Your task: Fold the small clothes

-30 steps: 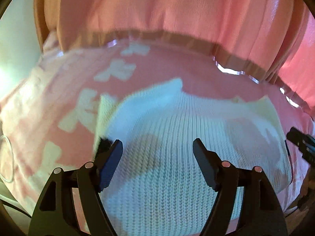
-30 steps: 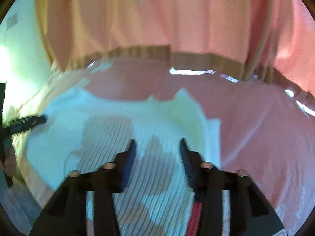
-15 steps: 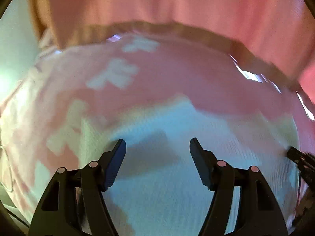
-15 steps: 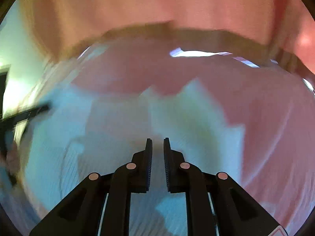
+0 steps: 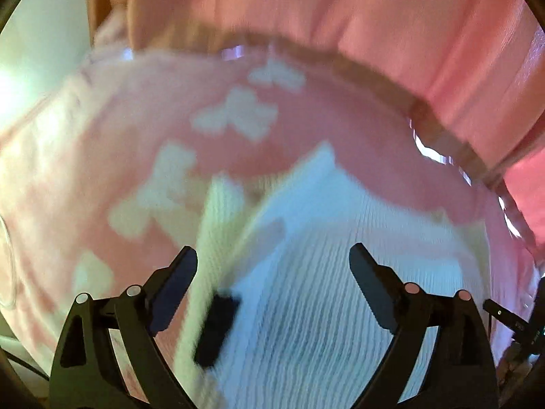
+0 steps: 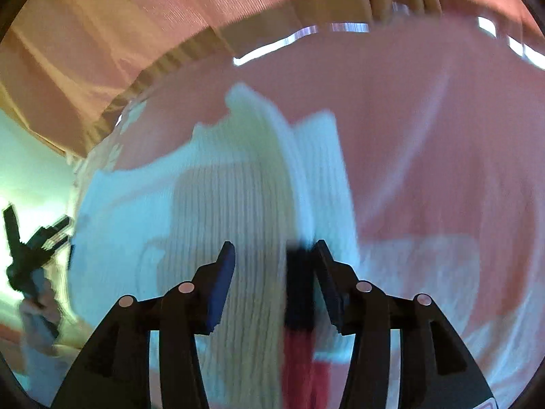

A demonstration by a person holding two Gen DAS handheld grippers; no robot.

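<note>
A white ribbed knit garment [image 5: 340, 272] lies on a pink blanket [image 5: 143, 109] with pale shapes. My left gripper [image 5: 272, 266] hovers over the garment's left side, jaws wide and still opening. A raised strip of the garment's edge with a dark patch [image 5: 218, 327] lies between the fingers, untouched by the pads. In the right wrist view the same garment [image 6: 211, 211] has a fold ridge running up between the jaws of my right gripper [image 6: 274, 259]. Those jaws are opening, and their pads do not press the cloth. A dark and red patch [image 6: 299, 306] sits beside the right finger. Both views are blurred.
Pink curtains [image 5: 340, 10] hang behind the blanket's far edge. The right gripper's tip [image 5: 511, 320] shows at the left wrist view's right edge. The left gripper [image 6: 30, 248], in a hand, shows at the right wrist view's left edge. A pale wall [image 6: 30, 170] lies left.
The right jaws closed to a narrow gap, then spread apart. The left jaws widened. Both views shifted and rolled, and the garment's side edges now stand up as ridges.
</note>
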